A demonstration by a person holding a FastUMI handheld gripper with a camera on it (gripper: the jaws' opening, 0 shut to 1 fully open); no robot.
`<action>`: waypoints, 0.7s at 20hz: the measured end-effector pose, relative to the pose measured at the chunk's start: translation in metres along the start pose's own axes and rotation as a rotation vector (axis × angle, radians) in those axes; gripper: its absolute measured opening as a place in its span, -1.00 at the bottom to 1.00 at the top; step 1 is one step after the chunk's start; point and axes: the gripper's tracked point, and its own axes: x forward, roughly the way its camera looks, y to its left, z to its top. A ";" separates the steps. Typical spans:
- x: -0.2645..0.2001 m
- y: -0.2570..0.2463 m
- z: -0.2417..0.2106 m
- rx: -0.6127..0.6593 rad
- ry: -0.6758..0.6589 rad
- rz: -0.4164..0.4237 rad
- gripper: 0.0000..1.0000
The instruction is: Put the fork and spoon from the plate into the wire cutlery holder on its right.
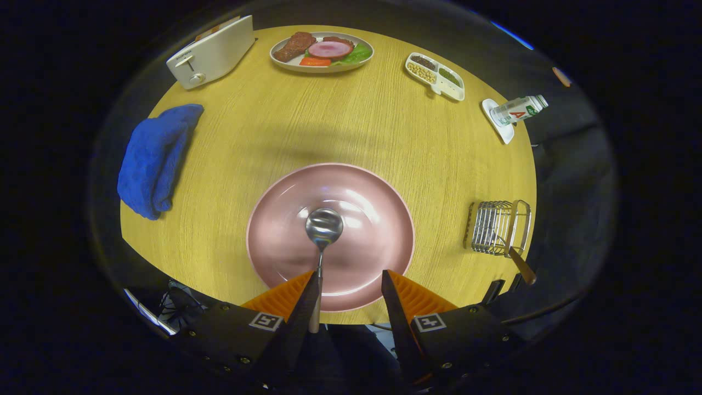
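Observation:
A pink plate (378,219) sits on the round wooden table just ahead of my fingers. A metal spoon (323,227) lies with its bowl over the plate's middle, and its handle runs back along the inner side of the left finger (299,323). My gripper (350,272) is open; a wide gap separates the handle from the right finger (397,318). The wire cutlery holder (499,227) stands to the right of the plate near the table's edge. A brown-handled utensil (522,267) leans out of it; its head is hidden among the wires.
A blue cloth (153,159) lies left of the plate. Beyond it stand a white toaster (211,52), a plate of food (323,52), a divided snack tray (436,75) and a bottle lying on a small white dish (518,109). The table's edge curves close behind the holder.

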 end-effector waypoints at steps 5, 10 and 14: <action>0.023 0.013 -0.011 0.007 0.018 0.029 0.42; 0.041 0.024 -0.019 0.020 0.031 0.066 0.42; 0.049 0.026 -0.024 0.021 0.033 0.071 0.37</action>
